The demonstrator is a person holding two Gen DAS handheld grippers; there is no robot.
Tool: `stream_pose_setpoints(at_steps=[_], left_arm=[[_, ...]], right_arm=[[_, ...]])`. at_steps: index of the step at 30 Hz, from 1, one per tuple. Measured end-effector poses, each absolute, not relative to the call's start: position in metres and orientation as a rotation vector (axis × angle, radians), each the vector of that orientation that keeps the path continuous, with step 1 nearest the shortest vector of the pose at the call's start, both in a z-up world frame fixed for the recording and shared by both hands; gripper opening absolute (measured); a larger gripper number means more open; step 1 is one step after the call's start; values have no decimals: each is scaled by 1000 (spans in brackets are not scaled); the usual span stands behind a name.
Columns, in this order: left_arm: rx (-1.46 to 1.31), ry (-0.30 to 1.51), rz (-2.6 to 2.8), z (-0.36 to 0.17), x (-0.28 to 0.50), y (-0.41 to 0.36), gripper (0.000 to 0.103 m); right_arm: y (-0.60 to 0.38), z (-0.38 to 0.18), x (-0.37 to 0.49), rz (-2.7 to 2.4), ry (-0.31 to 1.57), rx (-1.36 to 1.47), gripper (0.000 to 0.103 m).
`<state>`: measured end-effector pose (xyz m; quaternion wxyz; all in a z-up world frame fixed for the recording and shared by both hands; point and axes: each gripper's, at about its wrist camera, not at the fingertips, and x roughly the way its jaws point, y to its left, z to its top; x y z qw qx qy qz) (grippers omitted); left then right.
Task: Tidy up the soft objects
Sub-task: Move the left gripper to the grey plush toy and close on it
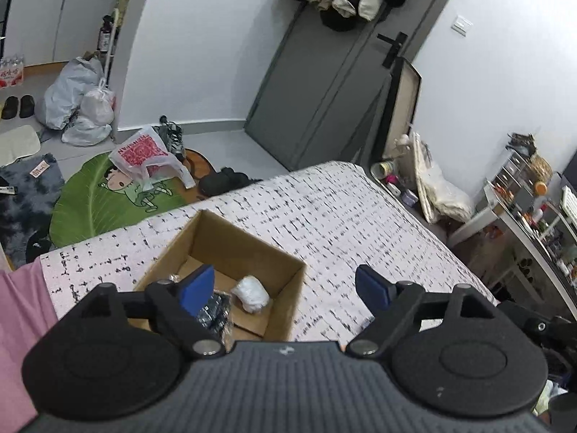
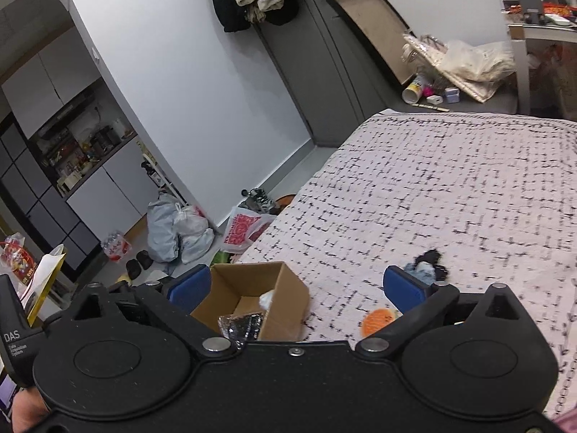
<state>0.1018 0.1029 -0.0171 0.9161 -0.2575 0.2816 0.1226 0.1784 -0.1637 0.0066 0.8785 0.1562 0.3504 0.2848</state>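
Observation:
An open cardboard box (image 1: 230, 249) stands on the bed near its foot corner. Inside lie a white soft bundle (image 1: 250, 293) and a dark item in shiny clear wrap (image 1: 212, 308). My left gripper (image 1: 285, 287) is open and empty above the box's near side. In the right wrist view the same box (image 2: 285, 288) is low centre, with the wrapped item (image 2: 239, 326) and the white bundle (image 2: 267, 299) in it. My right gripper (image 2: 295, 285) is open and empty above the bed. A black and blue cloth piece (image 2: 427, 261) and an orange round item (image 2: 378, 319) lie on the bed by its right finger.
The bed has a white cover with black dashes (image 1: 342, 209). On the floor beyond lie a green leaf rug (image 1: 93, 195), plastic bags (image 1: 144, 155) and shoes (image 1: 225, 180). A grey door (image 1: 324, 83) with hanging clothes is behind. Cluttered shelves (image 1: 533, 202) stand at the right.

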Motion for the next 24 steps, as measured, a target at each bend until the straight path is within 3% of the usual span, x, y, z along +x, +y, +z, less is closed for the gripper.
stream_pose_setpoints(at_steps=[8,15,24], left_arm=[[-439,618,244,-3,92,77,85],[-397,650,205,4,89,54,94],[-378,687,167,-3,94,27,97]], right_arm=[[-188,7,170,591,760,314,103],[-209,5,164,581,791,302,103],[-234,-4,173,530,843,346,103]])
